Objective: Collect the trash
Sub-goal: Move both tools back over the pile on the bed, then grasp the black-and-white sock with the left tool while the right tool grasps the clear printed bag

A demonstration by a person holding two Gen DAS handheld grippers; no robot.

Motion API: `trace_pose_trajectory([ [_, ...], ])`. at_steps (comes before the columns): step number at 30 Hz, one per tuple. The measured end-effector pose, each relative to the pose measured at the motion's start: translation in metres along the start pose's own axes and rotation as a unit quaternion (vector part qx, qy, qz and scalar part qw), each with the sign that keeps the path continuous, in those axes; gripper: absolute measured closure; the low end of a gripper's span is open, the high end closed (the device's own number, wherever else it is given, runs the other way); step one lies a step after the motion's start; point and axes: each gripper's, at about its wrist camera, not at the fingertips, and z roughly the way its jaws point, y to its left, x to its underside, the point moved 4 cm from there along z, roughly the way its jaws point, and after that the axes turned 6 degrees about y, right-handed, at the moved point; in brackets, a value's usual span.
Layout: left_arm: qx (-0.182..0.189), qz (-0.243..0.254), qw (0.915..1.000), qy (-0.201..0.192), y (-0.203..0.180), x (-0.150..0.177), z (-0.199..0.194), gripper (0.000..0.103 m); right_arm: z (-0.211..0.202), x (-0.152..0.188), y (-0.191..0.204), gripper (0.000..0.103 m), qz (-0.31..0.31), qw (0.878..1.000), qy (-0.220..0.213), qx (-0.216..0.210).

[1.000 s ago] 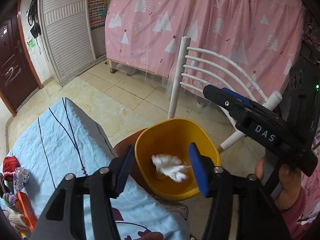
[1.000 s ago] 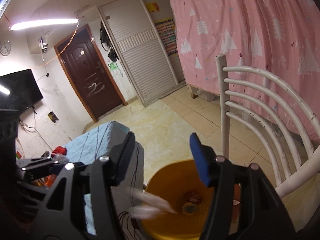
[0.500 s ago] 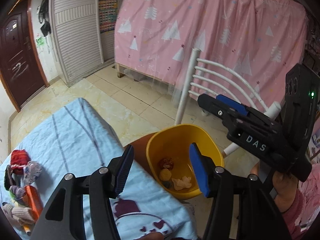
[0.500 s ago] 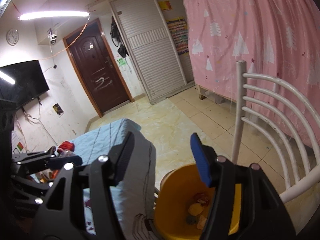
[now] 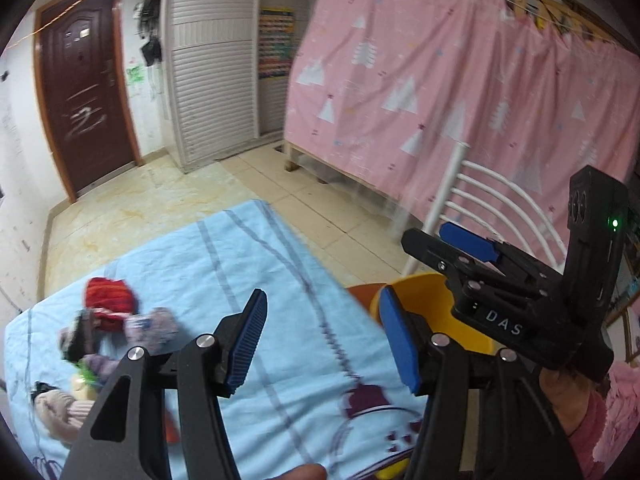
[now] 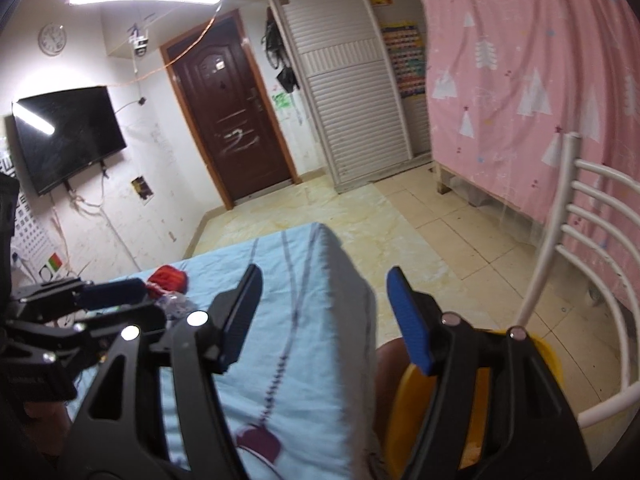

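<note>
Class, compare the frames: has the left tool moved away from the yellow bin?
Yes. The left tool has swung from above the yellow bin toward the blue tablecloth and its clutter.

Pink curtain point(image 5: 460, 92), white chair point(image 6: 592, 240), door point(image 6: 232, 120)

Yellow plastic bin point(image 5: 468, 320) standing upright off the right edge of the blue-clothed table point(image 5: 248, 264), partly hidden, contents not visible. Blurred heap of trash point(image 5: 108, 320) near the table's far left corner: red crumpled wrapper point(image 5: 108, 300) at the back, pale and dark scraps just in front.
</note>
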Motion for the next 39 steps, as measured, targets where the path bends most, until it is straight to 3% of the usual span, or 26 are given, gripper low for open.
trace_pose_trajectory([
  [13, -0.071, -0.053, 0.9961, 0.001, 0.115, 0.011, -0.016, 0.047, 0.071, -0.002, 0.088, 0.040, -0.039, 0.997, 0.047, -0.053],
  [26, -0.137, -0.097, 0.9847, 0.048, 0.208, 0.026, 0.001, 0.031, 0.125, 0.012, 0.150, 0.034, -0.074, 0.988, 0.106, -0.086],
  [34, -0.129, -0.113, 0.9818, 0.082, 0.229, 0.038, 0.023, 0.031, 0.144, 0.021, 0.168, 0.034, -0.087, 0.984, 0.132, -0.085],
  [39, -0.088, -0.172, 0.9754, 0.106, 0.253, 0.047, 0.036, 0.038, 0.153, 0.027, 0.179, 0.029, -0.098, 0.981, 0.145, -0.088],
])
